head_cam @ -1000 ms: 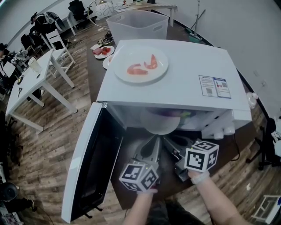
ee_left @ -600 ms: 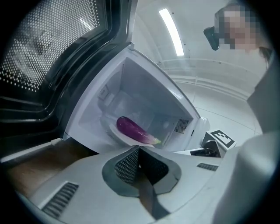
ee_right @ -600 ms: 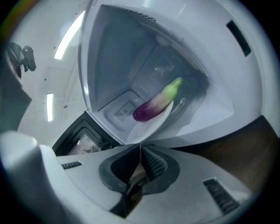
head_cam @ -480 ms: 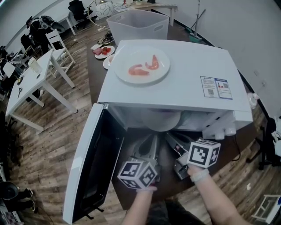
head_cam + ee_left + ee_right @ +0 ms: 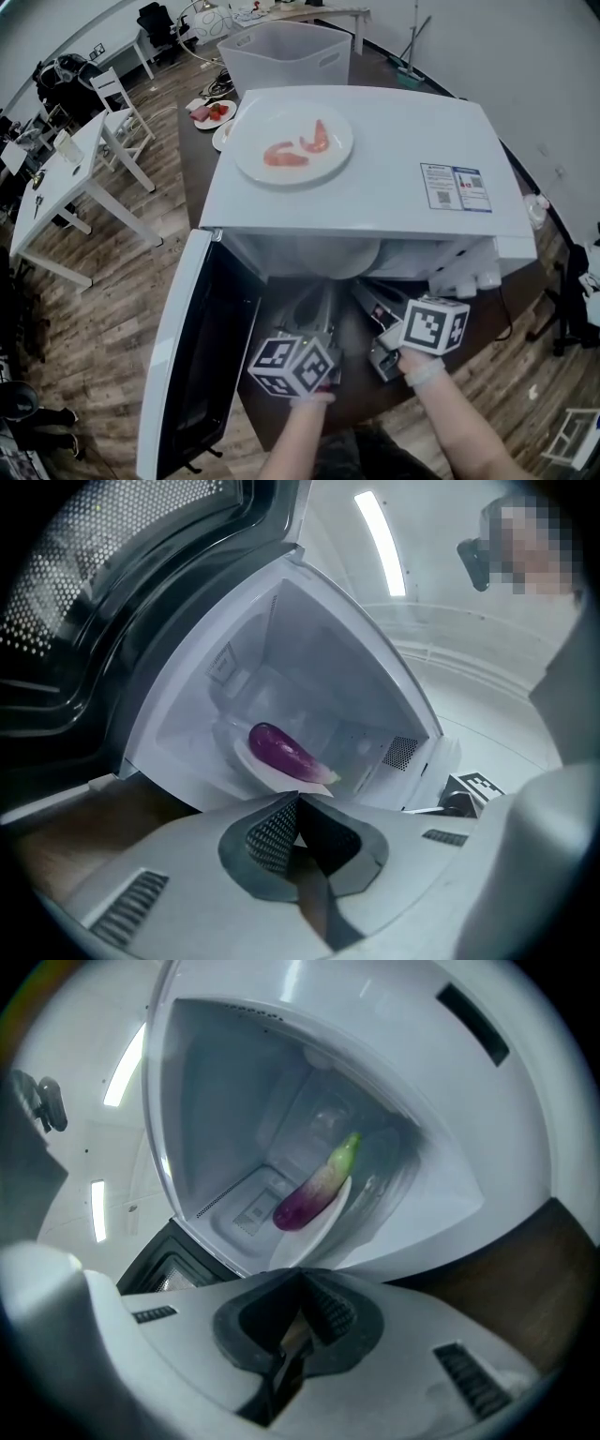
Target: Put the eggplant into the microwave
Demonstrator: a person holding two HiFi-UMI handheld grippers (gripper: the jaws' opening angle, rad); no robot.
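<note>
1. At the far left of the head view, a white table (image 5: pixel 66 183) stands on the wood floor, well apart from the work.
2. The microwave door (image 5: pixel 183 361) hangs wide open to the left, its dark inner side facing the opening.
3. The left gripper (image 5: pixel 322 305) sits level in front of the opening and points into it. In the left gripper view, its jaws are pressed together at the tips (image 5: pixel 298 799) with nothing between them.
4. The white microwave (image 5: pixel 375 187) rests on a dark brown table (image 5: pixel 497 319). On its top stands a white plate (image 5: pixel 281 122) that carries two pink shrimp (image 5: pixel 281 154).
5. The eggplant (image 5: pixel 279 749) is already inside the microwave. It lies on a white dish (image 5: pixel 272 776) on the cavity floor, touched by neither gripper. The right gripper view shows its purple body and pale green stem end (image 5: pixel 314 1194). In the head view, the microwave's top hides it.
6. The right gripper (image 5: pixel 364 292) is just beside the left one and is also aimed into the opening. Its jaws have just closed further and now meet (image 5: pixel 302 1274), pinching nothing.
7. Toward the right of the microwave's top there is a printed label (image 5: pixel 457 187); its text is too small to read.
</note>
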